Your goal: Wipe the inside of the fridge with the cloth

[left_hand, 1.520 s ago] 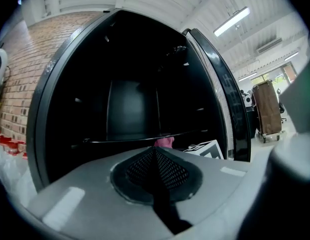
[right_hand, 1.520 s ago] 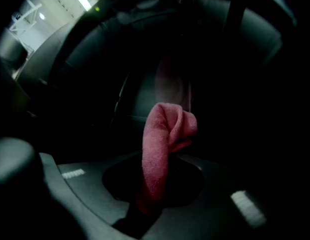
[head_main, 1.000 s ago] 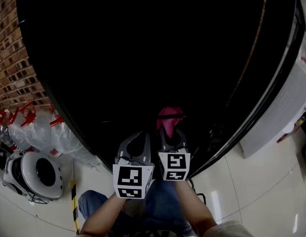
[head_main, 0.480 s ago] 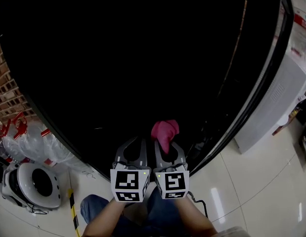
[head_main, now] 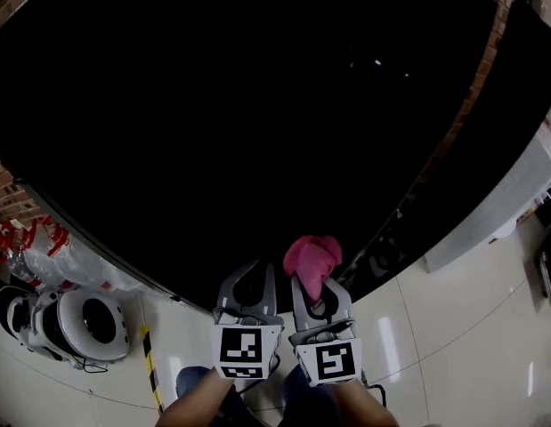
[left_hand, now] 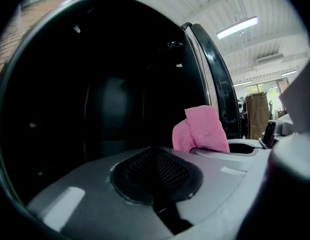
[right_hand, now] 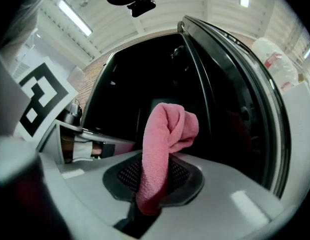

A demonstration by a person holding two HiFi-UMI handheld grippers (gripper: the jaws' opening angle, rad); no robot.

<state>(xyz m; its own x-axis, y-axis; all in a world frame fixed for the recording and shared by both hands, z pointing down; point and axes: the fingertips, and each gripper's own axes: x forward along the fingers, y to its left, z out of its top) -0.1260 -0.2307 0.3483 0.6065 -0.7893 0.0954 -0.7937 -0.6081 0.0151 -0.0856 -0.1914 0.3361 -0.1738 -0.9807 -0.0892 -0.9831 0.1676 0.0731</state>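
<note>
Head view — cloth (head_main: 312, 258) at dark fridge (head_main: 213, 132)

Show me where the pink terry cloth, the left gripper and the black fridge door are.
pink terry cloth (right_hand: 167, 131), right gripper view, on its folded middle.
left gripper (head_main: 263, 269), head view, between its closed fingertips.
black fridge door (right_hand: 230, 79), right gripper view, on its dark inner face.

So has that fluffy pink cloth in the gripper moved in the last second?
Yes. The fluffy pink cloth, clamped in the right gripper, has drawn back toward the front rim of the black fridge.
</note>
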